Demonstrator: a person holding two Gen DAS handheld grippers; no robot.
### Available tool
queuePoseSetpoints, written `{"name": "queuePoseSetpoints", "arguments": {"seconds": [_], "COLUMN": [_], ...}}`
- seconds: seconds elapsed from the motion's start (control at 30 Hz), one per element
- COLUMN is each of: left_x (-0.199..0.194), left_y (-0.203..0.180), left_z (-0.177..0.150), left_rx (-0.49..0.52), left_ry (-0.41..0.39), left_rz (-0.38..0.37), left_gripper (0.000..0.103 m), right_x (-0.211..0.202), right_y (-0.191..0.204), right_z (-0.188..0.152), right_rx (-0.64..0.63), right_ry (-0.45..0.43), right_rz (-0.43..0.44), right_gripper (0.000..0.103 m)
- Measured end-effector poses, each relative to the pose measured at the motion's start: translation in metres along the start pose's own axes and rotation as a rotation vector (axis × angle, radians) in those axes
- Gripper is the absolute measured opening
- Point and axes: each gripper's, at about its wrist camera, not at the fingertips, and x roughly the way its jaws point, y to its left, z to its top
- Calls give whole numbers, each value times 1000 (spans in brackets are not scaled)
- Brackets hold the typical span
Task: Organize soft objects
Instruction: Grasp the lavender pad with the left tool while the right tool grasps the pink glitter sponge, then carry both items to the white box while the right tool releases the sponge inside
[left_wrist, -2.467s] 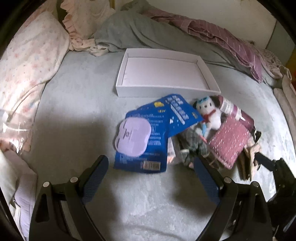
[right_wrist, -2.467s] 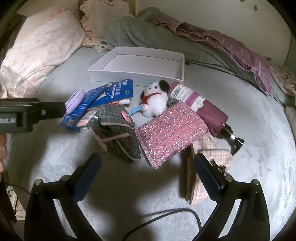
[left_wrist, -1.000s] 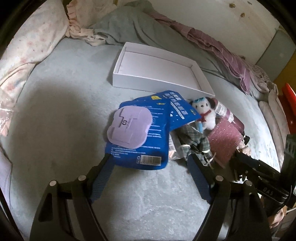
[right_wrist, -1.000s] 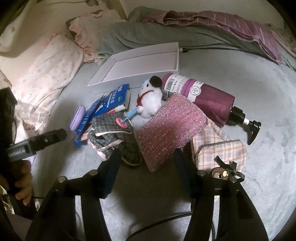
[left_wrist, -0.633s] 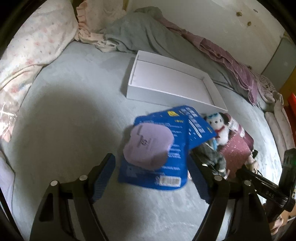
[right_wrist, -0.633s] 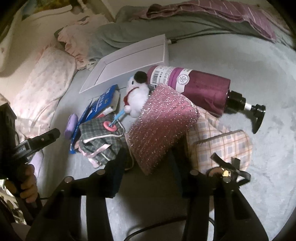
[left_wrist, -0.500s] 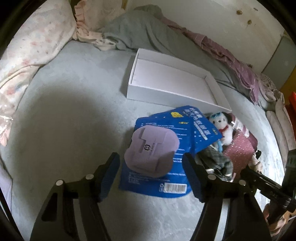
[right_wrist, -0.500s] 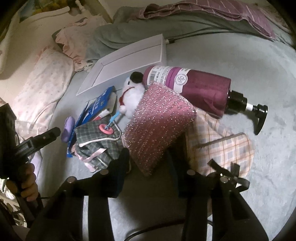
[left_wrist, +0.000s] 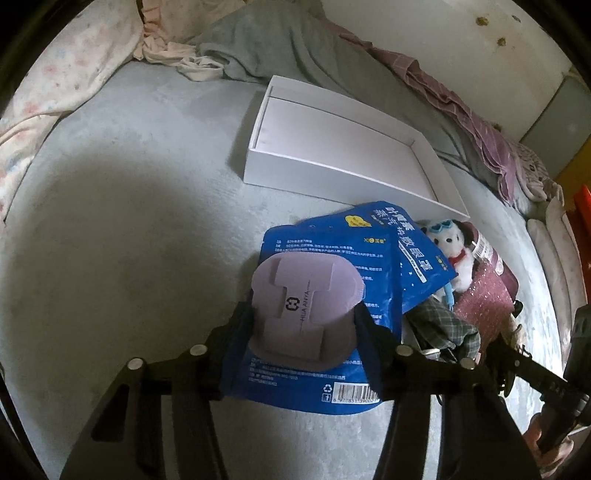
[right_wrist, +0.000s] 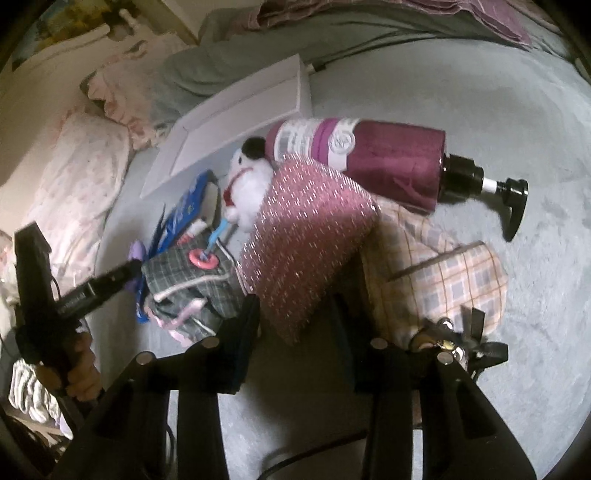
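My left gripper (left_wrist: 301, 328) is shut on a lilac soft pad (left_wrist: 304, 308), which lies on blue packets (left_wrist: 373, 254). My right gripper (right_wrist: 295, 314) is shut on a pink sparkly sponge cloth (right_wrist: 308, 236) and holds its near corner. A white plush dog (right_wrist: 245, 186) lies behind it and also shows in the left wrist view (left_wrist: 452, 247). A grey plaid pouch (right_wrist: 192, 273) lies to its left. A white open box (left_wrist: 351, 155) stands behind the pile on the grey bed cover.
A maroon pump bottle (right_wrist: 376, 158) lies behind the pink cloth. A pink checked pouch (right_wrist: 450, 277) lies to its right. Pillows (left_wrist: 55, 85) and rumpled bedding (left_wrist: 280, 44) line the far and left sides. The left gripper's handle (right_wrist: 85, 291) shows at the right view's left.
My left gripper has closed onto the lilac pad. My right gripper has moved in and closed on the pink sparkly cloth's near corner.
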Motion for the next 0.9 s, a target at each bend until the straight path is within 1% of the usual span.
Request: {"name": "queuePoseSetpoints", "arguments": {"seconds": [0.03, 0.07, 0.1, 0.13, 0.2, 0.27, 0.33, 0.4, 0.67, 0.77, 0.9], "left_x": [-1, -1, -3, -5, -9, -14, -19, -26, -52, -56, -55], "left_y": [0, 0, -1, -2, -4, -6, -6, -8, -17, -22, -29], "left_z": [0, 0, -1, -1, 0, 2, 3, 6, 22, 29, 30], "left_rx": [0, 3, 7, 14, 26, 35, 38, 41, 55, 54, 58], "left_ry": [-1, -3, -8, -15, -26, -35, -42, -57, -105, -108, -90], "left_rz": [1, 6, 12, 21, 41, 64, 75, 89, 113, 108, 86], "left_gripper": [49, 46, 44, 44, 42, 41, 41, 40, 40, 40, 40], "right_x": [1, 1, 2, 3, 1, -5, -13, -22, -45, -47, -42], "right_y": [1, 2, 3, 2, -1, -3, 0, 7, 24, 23, 12], "right_z": [0, 0, 0, 0, 0, 1, 3, 6, 16, 18, 16], "right_rx": [-3, -11, -18, -16, 4, 9, -4, -28, -80, -73, -26], "right_ry": [-6, -13, -14, -14, -20, -43, -63, -83, -145, -143, -119], "right_rz": [-10, -21, -31, -29, 0, 21, 36, 51, 79, 66, 89], "right_gripper": [40, 32, 26, 16, 13, 9, 6, 2, 1, 1, 1]}}
